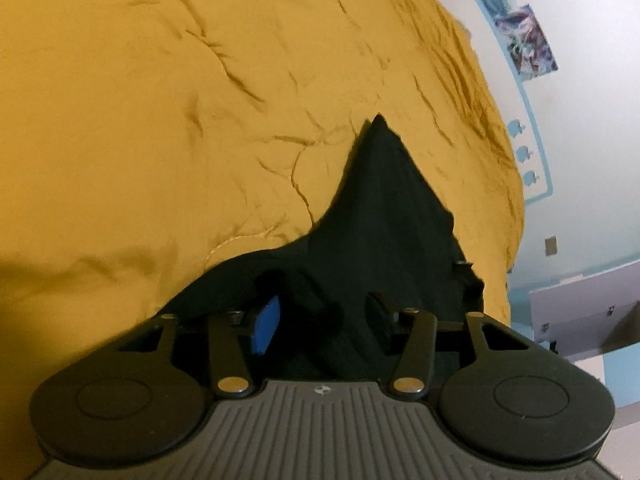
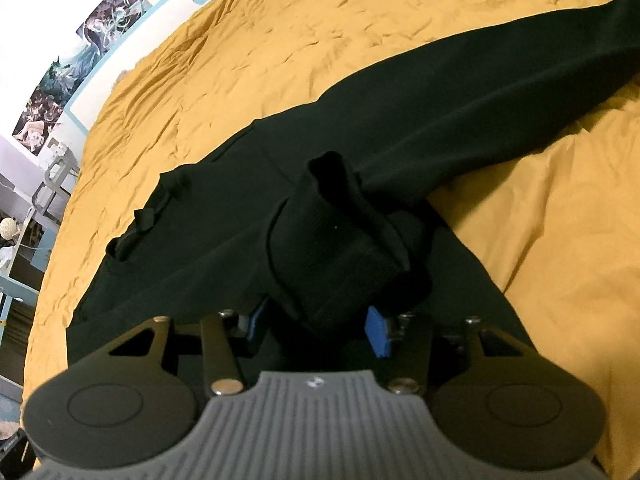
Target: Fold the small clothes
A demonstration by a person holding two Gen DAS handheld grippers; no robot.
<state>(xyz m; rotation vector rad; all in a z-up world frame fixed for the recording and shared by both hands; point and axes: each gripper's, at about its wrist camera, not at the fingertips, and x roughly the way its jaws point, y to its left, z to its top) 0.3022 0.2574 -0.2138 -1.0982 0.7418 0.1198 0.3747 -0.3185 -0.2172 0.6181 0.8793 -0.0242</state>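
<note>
A dark, soft-knit garment (image 2: 304, 152) lies spread on a bed covered by a mustard-yellow sheet (image 2: 320, 32), whose thin cotton is creased all over with fine, sharp wrinkles. From the right wrist view the garment's long sleeve runs off toward the upper right as a smooth, matte band, while its body fans out flat toward the lower left, with a small loop or tab standing up near the left edge. The right gripper (image 2: 316, 330) has a thick, ribbed cuff-like bunch of the same dark fabric sitting between its blue foam pads (image 2: 379, 336); the fabric fills the gap, but the frames do not settle whether the pads truly press on it. From the left wrist view the garment (image 1: 384, 208) rises in a pointed, tent-like peak against the yellow sheet (image 1: 160, 120), with a ragged edge on its right side. The left gripper (image 1: 324, 320) stands partly spread, a fold of the dark cloth lying between its fingers, one blue pad (image 1: 266, 326) bare and facing the fabric; whether it pinches the fold cannot be told. Beyond the bed a pale wall carries glossy printed posters (image 1: 524, 40) and a light-blue painted border.
</note>
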